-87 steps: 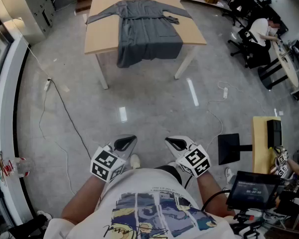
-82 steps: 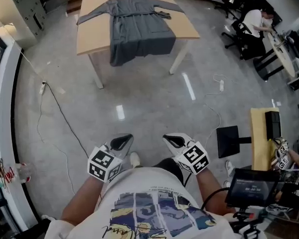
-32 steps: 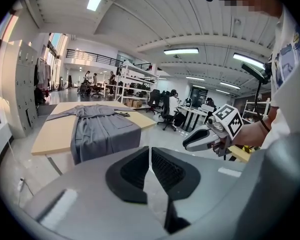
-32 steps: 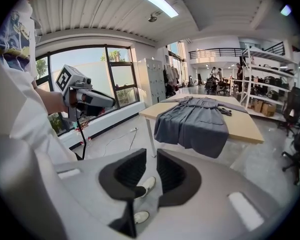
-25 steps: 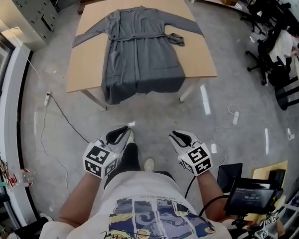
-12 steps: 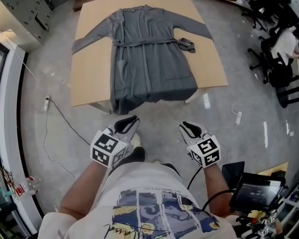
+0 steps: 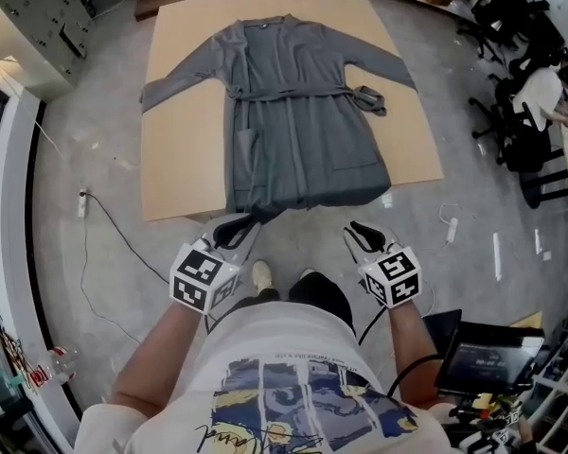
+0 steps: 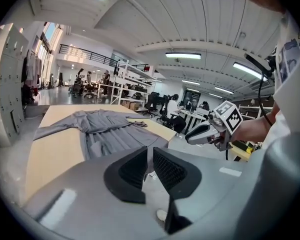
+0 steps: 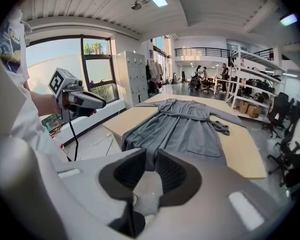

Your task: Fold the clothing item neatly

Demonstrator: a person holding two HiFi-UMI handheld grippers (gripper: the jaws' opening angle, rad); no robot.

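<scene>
- Grey robe (image 7: 298,126): lies spread front up along the middle of the counter (image 7: 185,173), collar at the far end, sleeves out to either side, belt (image 7: 293,91) across the waist.
- Hem (image 7: 303,195): hangs over the counter's near edge, toward the person.
- Progress, as a judgement: no fold made yet; sleeves, sides and length all left to do.
- Left claw (image 7: 235,227): hovers just short of the hem's left corner, jaws a narrow slit apart, nothing in it.
- Right claw (image 7: 363,233): hangs near the hem's right corner, likewise barely parted and empty.
- Room: bare counter on both sides of the robe, wider on the left; open floor (image 7: 104,112) round it; office chairs (image 7: 516,135) well apart on the right.
</scene>
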